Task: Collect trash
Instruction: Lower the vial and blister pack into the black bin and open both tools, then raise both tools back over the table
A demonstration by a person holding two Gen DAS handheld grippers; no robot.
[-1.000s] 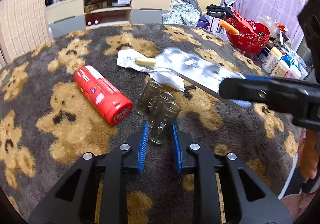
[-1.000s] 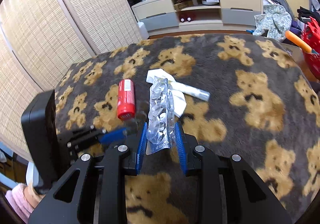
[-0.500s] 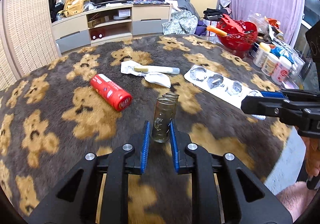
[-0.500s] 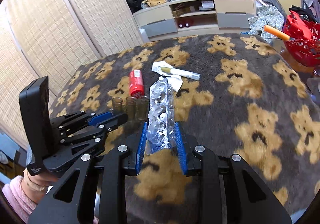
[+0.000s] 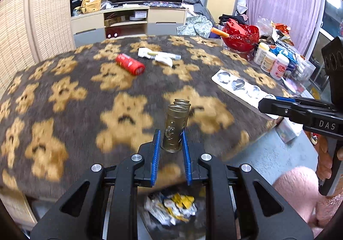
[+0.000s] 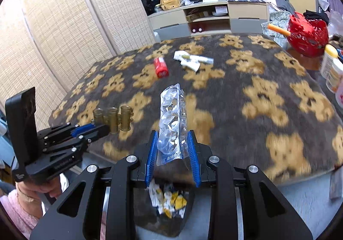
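Note:
My left gripper (image 5: 170,132) is shut on a joined set of brown plastic vials (image 5: 176,126), held upright over the table's near edge. In the right wrist view the same vials (image 6: 113,117) stick out of the left gripper (image 6: 103,130). My right gripper (image 6: 172,143) is shut on a clear empty blister pack (image 6: 172,122), also seen from the left wrist (image 5: 242,87). Below both grippers sits a dark bin with crumpled white and yellow wrappers (image 5: 171,210) (image 6: 169,201). A red can (image 5: 129,64) (image 6: 160,67) and white paper with a tube (image 5: 159,56) (image 6: 191,61) lie on the bear-print cloth.
The table has a brown bear-print cloth (image 5: 64,94). A red basket (image 5: 240,36) and several bottles (image 5: 270,62) stand at its right side. A woven screen (image 6: 53,29) is at the left, and a TV cabinet (image 5: 128,23) stands behind. A pink sleeve (image 6: 15,207) shows at lower left.
Both grippers have pulled back from the middle of the table to its near edge with their loads. The bin with wrappers has come into view below them.

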